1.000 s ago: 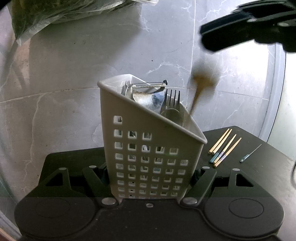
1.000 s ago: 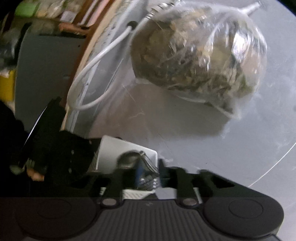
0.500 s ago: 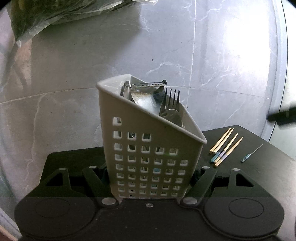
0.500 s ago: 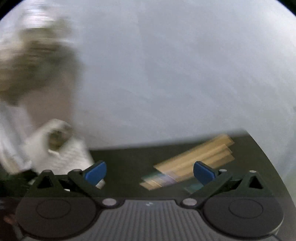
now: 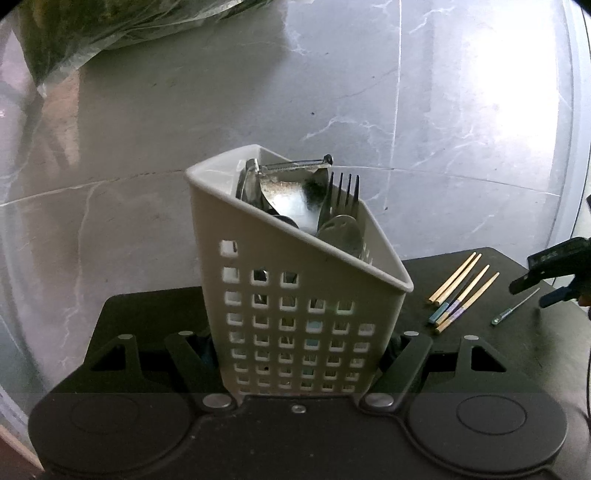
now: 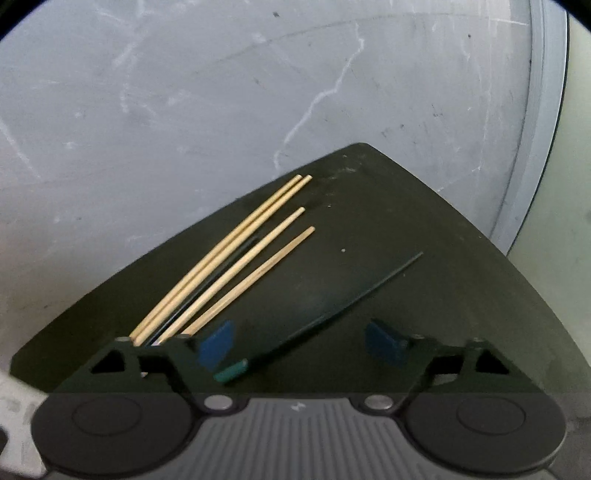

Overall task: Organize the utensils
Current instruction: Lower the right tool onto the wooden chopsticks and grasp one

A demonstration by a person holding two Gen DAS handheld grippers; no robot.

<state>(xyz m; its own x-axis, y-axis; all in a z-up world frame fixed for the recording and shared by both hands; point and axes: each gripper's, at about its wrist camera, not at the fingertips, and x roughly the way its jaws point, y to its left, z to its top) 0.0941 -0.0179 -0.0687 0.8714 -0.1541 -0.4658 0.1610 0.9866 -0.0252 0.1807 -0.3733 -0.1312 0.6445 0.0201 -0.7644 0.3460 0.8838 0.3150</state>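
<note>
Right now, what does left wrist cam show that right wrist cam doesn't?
Left wrist only: the left gripper shut on the white perforated caddy, which holds a fork, peeler and spoon; a plastic bag far back.
Right wrist only: the right gripper seen close, jaws open with nothing between them, having just been closing.
Both: wooden chopsticks, a thin teal-handled pick, the black mat, the marble surface.

Black gripper [image 6: 299,345], blue pads [image 6: 216,345]

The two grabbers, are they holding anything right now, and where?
The left gripper clamps the white utensil basket by its lower side walls. The right gripper holds nothing; its jaws hang open over the thin pick.
</note>
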